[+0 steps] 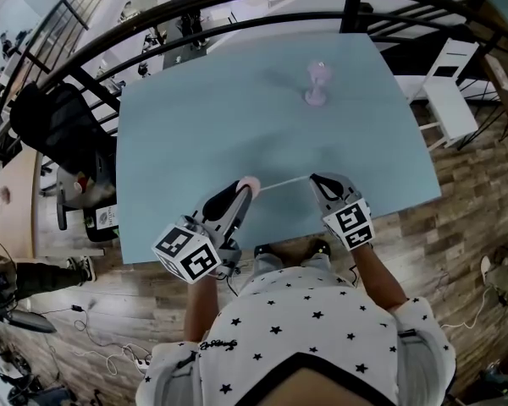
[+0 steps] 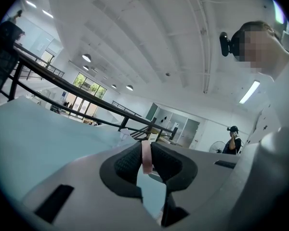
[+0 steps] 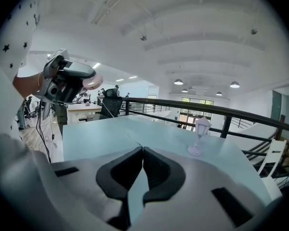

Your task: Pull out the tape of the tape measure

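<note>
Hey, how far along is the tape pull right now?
Done: a short stretch of tape spans between the two grippers. In hand: the left gripper clamps the pink case, the right gripper pinches the tape's end. Left: drawing the grippers further apart to pull out more.

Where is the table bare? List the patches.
Free: left half of the table, and between the lamp and the tape. Crowded: near edge, where left hand-held gripper grips the tape measure, right hand-held gripper its tape.
</note>
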The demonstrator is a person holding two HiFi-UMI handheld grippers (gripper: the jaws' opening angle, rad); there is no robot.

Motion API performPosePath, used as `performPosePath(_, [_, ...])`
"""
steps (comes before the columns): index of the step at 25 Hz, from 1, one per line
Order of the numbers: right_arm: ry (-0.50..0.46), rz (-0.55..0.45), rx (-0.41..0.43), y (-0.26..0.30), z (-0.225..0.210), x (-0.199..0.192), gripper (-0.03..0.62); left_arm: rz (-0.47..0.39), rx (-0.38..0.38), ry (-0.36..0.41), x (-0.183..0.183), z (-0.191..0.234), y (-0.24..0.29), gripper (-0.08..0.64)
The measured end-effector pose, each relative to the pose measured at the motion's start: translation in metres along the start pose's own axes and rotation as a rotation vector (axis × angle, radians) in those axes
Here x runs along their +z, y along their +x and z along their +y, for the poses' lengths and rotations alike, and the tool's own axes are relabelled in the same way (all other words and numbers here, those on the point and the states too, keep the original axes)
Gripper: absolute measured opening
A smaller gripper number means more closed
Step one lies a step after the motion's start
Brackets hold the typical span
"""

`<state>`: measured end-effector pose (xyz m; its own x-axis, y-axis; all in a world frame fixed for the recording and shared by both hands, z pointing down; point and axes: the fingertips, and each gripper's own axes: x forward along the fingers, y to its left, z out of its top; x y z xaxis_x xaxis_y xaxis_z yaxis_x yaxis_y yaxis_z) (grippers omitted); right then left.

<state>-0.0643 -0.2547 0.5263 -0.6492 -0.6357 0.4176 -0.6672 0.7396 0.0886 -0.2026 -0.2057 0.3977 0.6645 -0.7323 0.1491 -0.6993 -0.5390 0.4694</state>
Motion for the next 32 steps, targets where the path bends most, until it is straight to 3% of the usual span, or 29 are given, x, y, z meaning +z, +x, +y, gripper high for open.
performPosePath(14, [0.032, 0.022, -0.073, -0.011, -0.026, -0.008, 0.005, -0.037, 0.052, 0.014, 0.009, 0.011, -0.012, 0.086])
performPosePath(24, [0.062, -0.062, -0.03, -0.021, -0.021, 0.017, 0.005, -0.015, 0.199, 0.107, 0.002, 0.045, -0.017, 0.086])
performPosePath(32, [0.114, -0.15, 0.009, -0.035, -0.02, 0.048, 0.005, -0.01, 0.239, 0.127, -0.002, 0.057, -0.019, 0.086])
